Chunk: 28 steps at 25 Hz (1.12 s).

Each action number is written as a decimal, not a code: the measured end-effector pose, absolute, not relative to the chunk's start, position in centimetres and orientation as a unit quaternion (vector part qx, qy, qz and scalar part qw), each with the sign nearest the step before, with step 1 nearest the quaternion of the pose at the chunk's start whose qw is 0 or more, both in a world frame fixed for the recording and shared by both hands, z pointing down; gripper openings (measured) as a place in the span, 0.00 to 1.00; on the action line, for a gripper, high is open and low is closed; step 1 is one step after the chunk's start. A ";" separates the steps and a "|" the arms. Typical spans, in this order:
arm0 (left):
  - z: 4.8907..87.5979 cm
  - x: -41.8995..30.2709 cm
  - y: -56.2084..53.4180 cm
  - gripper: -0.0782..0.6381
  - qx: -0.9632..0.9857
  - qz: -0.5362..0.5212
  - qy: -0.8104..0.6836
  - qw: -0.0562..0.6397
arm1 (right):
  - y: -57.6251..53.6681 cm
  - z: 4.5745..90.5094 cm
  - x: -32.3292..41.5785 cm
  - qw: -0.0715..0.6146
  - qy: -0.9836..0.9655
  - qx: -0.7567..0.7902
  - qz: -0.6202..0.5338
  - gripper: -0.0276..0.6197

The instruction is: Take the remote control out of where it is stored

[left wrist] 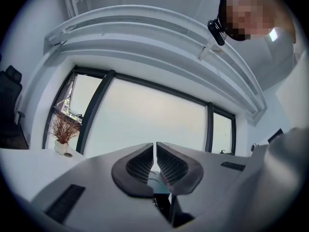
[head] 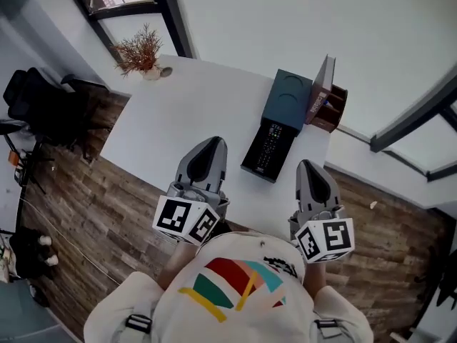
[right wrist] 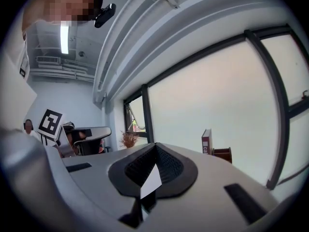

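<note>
A black remote control lies flat on the white table. Its far end touches a dark teal box; whether that end sits inside the box I cannot tell. My left gripper hovers over the table just left of the remote, jaws shut and empty. My right gripper is at the table's near edge, right of the remote, also shut with nothing held. In the left gripper view the pads meet, with teal and black showing below them. In the right gripper view the tips touch.
An upright book and a brown wooden holder stand at the table's far right corner, right of the box. A dried plant in a small pot sits at the far left corner. A black chair stands on the wood floor left of the table.
</note>
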<state>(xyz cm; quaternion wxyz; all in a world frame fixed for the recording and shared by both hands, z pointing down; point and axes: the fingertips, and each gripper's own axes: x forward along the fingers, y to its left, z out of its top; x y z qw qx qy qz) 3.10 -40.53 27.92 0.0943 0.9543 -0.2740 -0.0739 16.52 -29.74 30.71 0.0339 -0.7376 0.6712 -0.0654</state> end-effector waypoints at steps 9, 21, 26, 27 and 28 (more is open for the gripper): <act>30.9 10.9 -42.4 0.38 0.963 -0.014 -0.255 0.089 | -29.0 32.1 20.7 0.044 0.624 -0.776 -0.079 0.03; 48.3 19.6 -40.5 0.53 0.918 0.268 -0.201 0.211 | -27.4 37.8 26.8 0.031 0.593 -0.786 -0.171 0.03; 52.1 20.1 -41.0 0.53 0.887 0.350 -0.197 0.228 | -27.9 39.2 27.2 0.029 0.590 -0.784 -0.188 0.03; 52.6 20.1 -41.2 0.53 0.882 0.362 -0.199 0.227 | -28.1 39.4 27.1 0.026 0.593 -0.782 -0.190 0.03; 53.0 20.0 -41.3 0.53 0.878 0.370 -0.200 0.230 | -28.3 39.6 26.9 0.022 0.596 -0.780 -0.191 0.03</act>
